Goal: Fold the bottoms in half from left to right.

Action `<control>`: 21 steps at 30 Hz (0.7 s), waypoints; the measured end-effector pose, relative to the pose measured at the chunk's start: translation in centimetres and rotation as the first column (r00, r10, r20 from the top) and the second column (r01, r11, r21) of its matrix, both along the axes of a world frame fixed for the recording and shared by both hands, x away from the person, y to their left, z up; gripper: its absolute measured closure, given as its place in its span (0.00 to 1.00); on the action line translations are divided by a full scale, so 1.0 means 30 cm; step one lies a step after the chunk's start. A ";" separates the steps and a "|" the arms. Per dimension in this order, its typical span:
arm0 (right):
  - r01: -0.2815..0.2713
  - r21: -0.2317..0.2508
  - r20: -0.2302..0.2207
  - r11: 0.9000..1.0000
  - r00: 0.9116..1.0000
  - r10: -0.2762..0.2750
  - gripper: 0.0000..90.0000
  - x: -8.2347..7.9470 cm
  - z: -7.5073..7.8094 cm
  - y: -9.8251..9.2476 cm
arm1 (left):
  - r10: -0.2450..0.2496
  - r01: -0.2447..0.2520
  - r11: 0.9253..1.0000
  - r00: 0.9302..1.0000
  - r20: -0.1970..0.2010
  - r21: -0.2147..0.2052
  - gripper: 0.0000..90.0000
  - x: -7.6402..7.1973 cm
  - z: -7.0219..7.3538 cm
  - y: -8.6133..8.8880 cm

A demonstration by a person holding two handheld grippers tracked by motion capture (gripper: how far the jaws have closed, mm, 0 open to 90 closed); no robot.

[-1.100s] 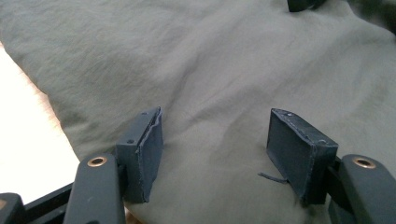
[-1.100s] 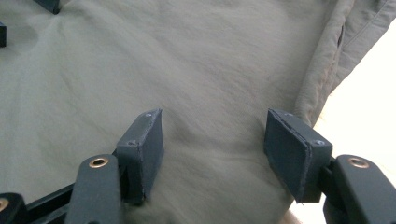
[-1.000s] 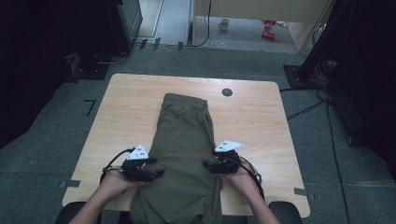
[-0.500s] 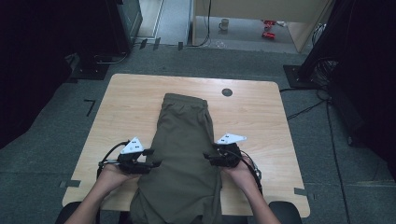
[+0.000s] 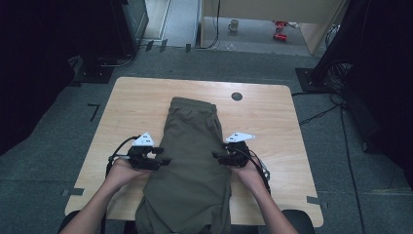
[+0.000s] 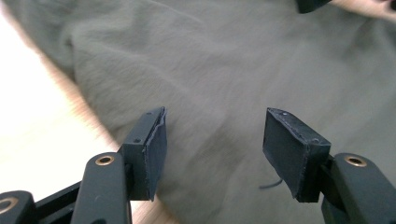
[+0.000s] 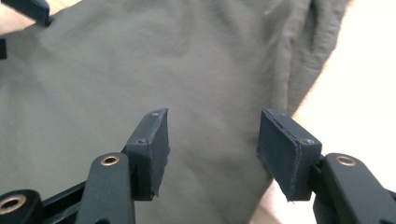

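**Both tongs spread over soft olive cloth, nothing pinched yet**

Left gripper (image 5: 163,160) sits at the left side of the olive garment (image 5: 192,161), and right gripper (image 5: 218,156) faces it from the right side; on each, the jaws stand apart with no cloth between the pads. In the left gripper view I see my pads (image 6: 156,154) hovering over the fabric near its side fold, with bare table (image 6: 42,140) showing past it. The right gripper view gives me the mirror picture: pads (image 7: 156,149) over cloth, the bunched side hem close by.

The garment lies lengthwise down the middle of the table (image 5: 131,105), its waistband end toward the far edge and its lower part spilling over the near edge between my forearms.

I judge it to be light, limp and fairly grippy woven cloth: it will sag, crease and slide in layers rather than hold any shape. A pinch on a single layer would likely peel that layer off the stack. I would take hold at the thick side folds, both sides level with each other, biting through all layers, and lift evenly so the hanging end does not drag the whole piece off the near edge.
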State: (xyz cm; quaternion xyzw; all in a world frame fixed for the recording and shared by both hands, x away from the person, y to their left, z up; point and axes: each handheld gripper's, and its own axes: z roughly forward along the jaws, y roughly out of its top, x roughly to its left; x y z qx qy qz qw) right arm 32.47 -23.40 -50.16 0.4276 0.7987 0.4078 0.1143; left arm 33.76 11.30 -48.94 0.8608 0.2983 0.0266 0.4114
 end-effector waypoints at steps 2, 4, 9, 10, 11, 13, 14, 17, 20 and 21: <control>0.004 -0.007 -0.016 1.000 1.000 -0.004 0.47 0.024 0.008 -0.002 | 0.001 -0.001 1.000 1.000 0.005 -0.006 0.43 0.017 0.006 -0.003; 0.022 0.013 0.010 1.000 1.000 -0.022 0.47 0.048 0.014 -0.007 | 0.005 -0.005 1.000 1.000 0.018 -0.008 0.44 0.036 0.009 -0.008; 0.043 0.019 -0.008 0.999 0.999 -0.043 0.45 0.102 0.023 -0.005 | 0.036 -0.036 0.999 0.999 0.022 0.012 0.43 0.087 0.005 -0.014; 0.049 0.018 -0.009 0.999 0.999 -0.049 0.44 0.118 0.026 -0.003 | 0.040 -0.040 0.999 0.999 0.013 0.015 0.42 0.100 0.004 -0.016; 0.059 0.016 -0.001 0.998 0.998 -0.059 0.44 0.129 0.030 -0.001 | 0.038 -0.038 0.999 0.999 0.004 0.014 0.42 0.113 0.004 -0.018; 0.063 0.017 0.008 0.998 0.998 -0.063 0.44 0.152 0.041 0.003 | 0.039 -0.039 0.999 0.999 0.014 0.010 0.43 0.134 0.008 -0.024; 0.063 0.017 0.010 0.998 0.998 -0.063 0.43 0.162 0.045 0.005 | 0.041 -0.041 0.999 0.999 0.020 0.011 0.43 0.144 0.012 -0.027; 0.073 0.020 0.010 0.997 0.997 -0.074 0.42 0.192 0.049 0.011 | 0.044 -0.044 0.999 0.998 0.033 0.009 0.42 0.171 0.015 -0.036; 0.071 0.012 0.008 0.997 0.997 -0.071 0.42 0.216 0.043 0.018 | 0.048 -0.049 0.999 0.998 0.036 0.020 0.42 0.196 0.012 -0.042; 0.070 0.010 0.006 0.997 0.998 -0.070 0.42 0.223 0.040 0.021 | 0.054 -0.055 0.998 0.997 0.047 0.017 0.42 0.204 0.011 -0.042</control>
